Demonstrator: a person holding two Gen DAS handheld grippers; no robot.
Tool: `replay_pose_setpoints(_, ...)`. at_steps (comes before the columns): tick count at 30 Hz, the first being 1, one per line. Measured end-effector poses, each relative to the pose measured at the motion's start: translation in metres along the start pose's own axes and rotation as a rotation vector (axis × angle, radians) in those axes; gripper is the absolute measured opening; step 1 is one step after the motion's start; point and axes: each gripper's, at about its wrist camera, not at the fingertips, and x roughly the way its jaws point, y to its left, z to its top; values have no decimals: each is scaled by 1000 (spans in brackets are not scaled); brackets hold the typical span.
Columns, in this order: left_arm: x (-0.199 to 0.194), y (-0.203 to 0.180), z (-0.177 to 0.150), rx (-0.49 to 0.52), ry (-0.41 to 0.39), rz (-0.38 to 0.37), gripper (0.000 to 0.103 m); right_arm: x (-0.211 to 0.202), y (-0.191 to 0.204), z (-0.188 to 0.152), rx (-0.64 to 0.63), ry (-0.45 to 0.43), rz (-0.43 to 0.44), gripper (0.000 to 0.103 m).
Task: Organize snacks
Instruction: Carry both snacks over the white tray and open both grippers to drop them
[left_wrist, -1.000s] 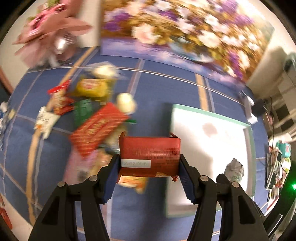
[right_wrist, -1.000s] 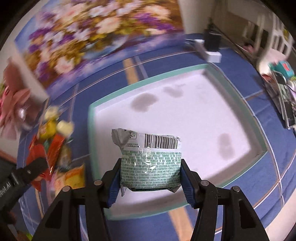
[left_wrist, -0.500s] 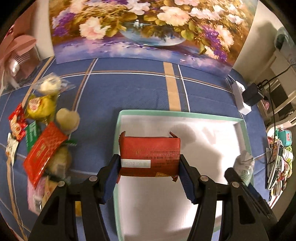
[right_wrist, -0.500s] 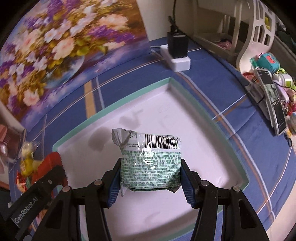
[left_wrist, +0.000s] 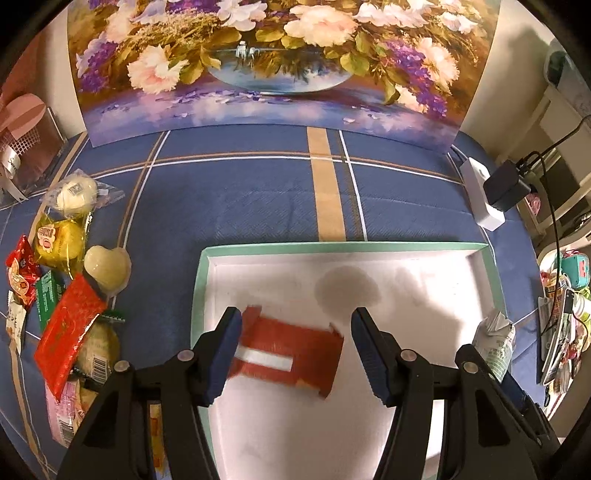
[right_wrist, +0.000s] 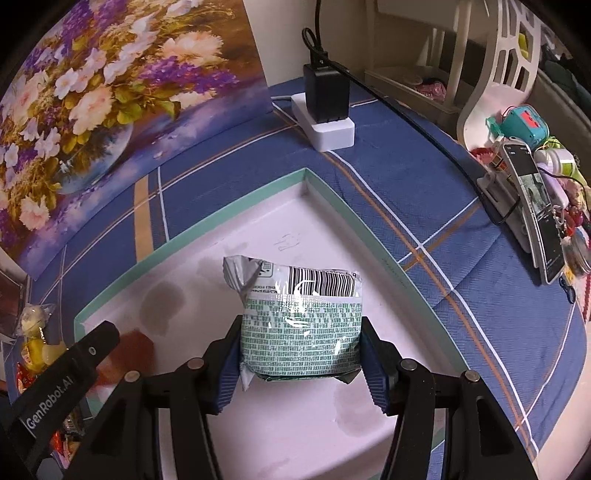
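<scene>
Left gripper (left_wrist: 293, 352) fingers stand apart, red foil packet (left_wrist: 291, 350) released, blurred. Right gripper (right_wrist: 301, 363) clamps green-printed silver pouch (right_wrist: 299, 325): lower, release inside white teal-rimmed tray (right_wrist: 332, 192).
</scene>
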Motion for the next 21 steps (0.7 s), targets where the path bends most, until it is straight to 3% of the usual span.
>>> replay_pose_setpoints(1, -3, 1, 0, -4, -5, 4, 65, 0, 0, 0, 0, 0, 2, 61)
replay_pose_setpoints(3, -7, 4, -1, -12, -11, 12, 76, -1, -1, 0, -3, 2, 22, 62)
replay_pose_setpoints(10, -24, 28, -5, -74, -26, 116, 79, -7, 0, 2, -10, -5, 41, 68)
replay_pose_setpoints(14, -33, 47, -12, -98, -43, 171, 80, -12, 2, 2, -13, -28, 66, 85)
replay_pose_setpoints(18, -40, 68, -22, -134, -55, 216, 80, -19, 4, 0, -26, -40, 89, 91)
replay_pose_setpoints(21, -45, 84, -32, -157, -64, 245, 84, -23, 9, -5, -49, -46, 103, 102)
